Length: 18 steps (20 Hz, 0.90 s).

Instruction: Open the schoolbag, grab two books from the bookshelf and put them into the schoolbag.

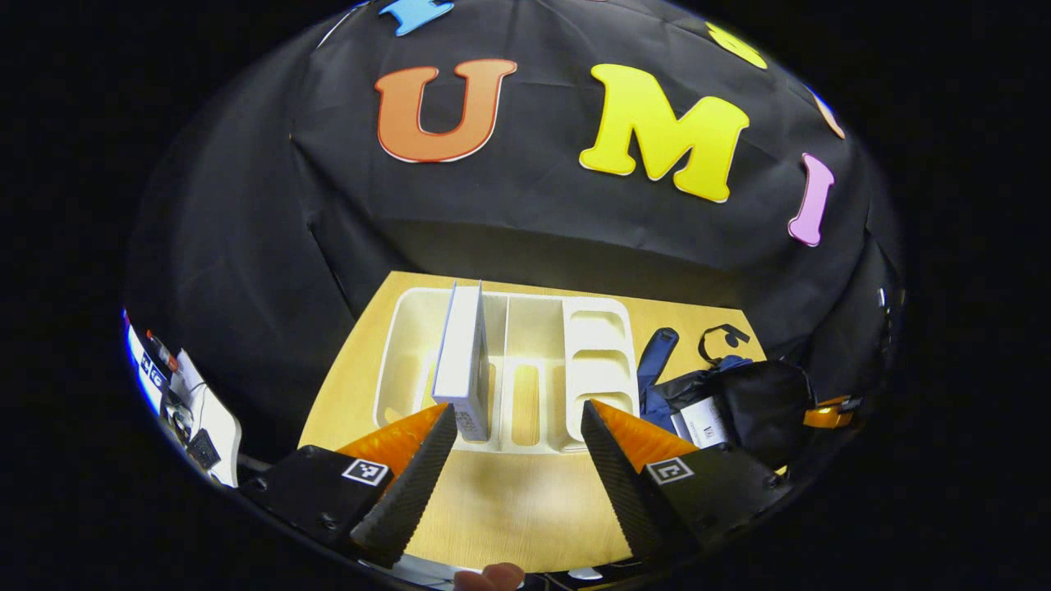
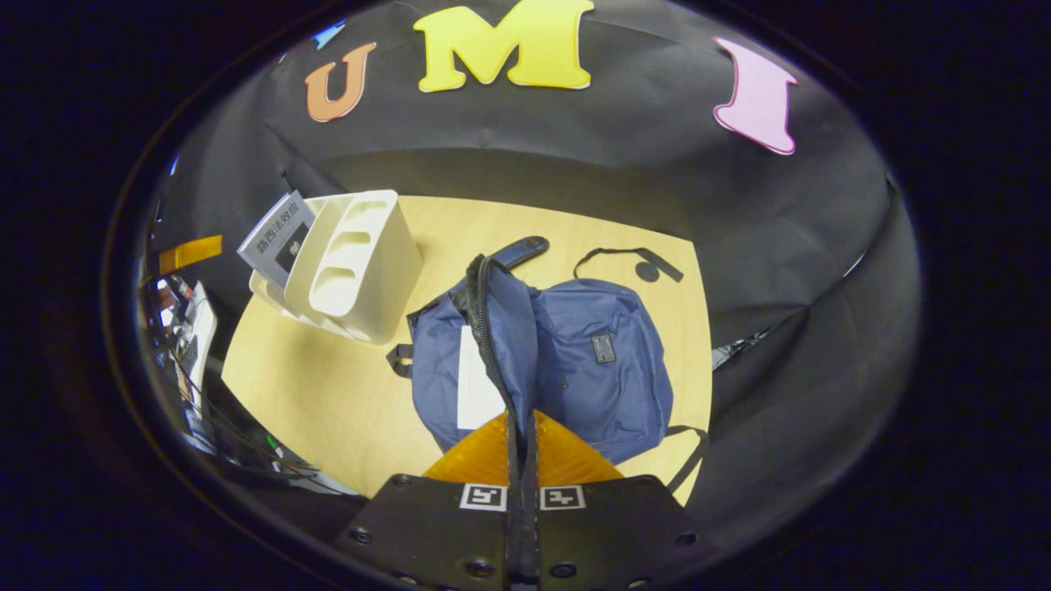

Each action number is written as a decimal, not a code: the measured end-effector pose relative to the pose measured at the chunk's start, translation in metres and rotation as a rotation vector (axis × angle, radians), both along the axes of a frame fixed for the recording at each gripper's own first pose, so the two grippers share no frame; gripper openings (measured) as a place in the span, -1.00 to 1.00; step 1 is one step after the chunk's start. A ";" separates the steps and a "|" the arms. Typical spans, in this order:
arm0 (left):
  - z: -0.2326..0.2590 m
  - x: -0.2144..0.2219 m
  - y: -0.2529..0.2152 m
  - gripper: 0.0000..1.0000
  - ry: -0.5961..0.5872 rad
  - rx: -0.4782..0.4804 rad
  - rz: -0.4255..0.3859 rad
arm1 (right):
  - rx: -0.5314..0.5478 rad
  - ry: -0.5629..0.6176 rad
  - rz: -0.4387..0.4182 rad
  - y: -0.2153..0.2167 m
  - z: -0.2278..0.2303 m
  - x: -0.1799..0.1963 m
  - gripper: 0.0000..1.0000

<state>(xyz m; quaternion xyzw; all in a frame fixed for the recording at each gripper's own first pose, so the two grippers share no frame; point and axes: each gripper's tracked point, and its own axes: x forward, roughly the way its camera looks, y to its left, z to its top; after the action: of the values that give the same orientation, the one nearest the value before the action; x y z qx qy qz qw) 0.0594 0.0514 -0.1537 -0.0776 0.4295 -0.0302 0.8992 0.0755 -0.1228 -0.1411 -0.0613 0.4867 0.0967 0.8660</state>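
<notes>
Blue schoolbag (image 2: 599,361) on desk (image 2: 328,394), zip edge lifted, white book (image 2: 476,386) inside; right hand-held gripper (image 2: 520,435) pinches that edge. Left hand-held gripper (image 1: 517,427) spread wide before bookshelf (image 1: 534,361), one book (image 1: 464,361) upright

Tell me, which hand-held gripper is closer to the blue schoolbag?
Right. The right hand-held gripper is shut on the schoolbag's opening edge. The left hand-held gripper hangs open facing the bookshelf, the bag off to its side.
</notes>
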 end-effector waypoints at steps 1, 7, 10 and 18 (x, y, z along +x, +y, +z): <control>-0.002 0.007 0.009 0.95 0.016 -0.007 0.005 | 0.000 0.000 0.001 0.000 0.000 0.000 -1.00; -0.006 0.048 0.056 1.00 0.099 0.041 -0.033 | 0.006 0.005 -0.008 -0.005 0.003 0.002 -1.00; -0.010 0.063 0.062 0.96 0.143 0.054 -0.059 | 0.009 0.012 -0.025 -0.011 0.003 0.002 -1.00; -0.049 0.081 0.044 0.95 0.358 0.006 -0.157 | 0.027 0.028 -0.058 -0.019 0.000 0.002 -0.99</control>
<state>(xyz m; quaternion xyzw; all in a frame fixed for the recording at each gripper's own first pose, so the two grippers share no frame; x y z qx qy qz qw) 0.1407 0.0954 -0.2028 -0.0454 0.5872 -0.0846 0.8038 0.0778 -0.1421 -0.1411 -0.0343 0.4991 0.0788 0.8623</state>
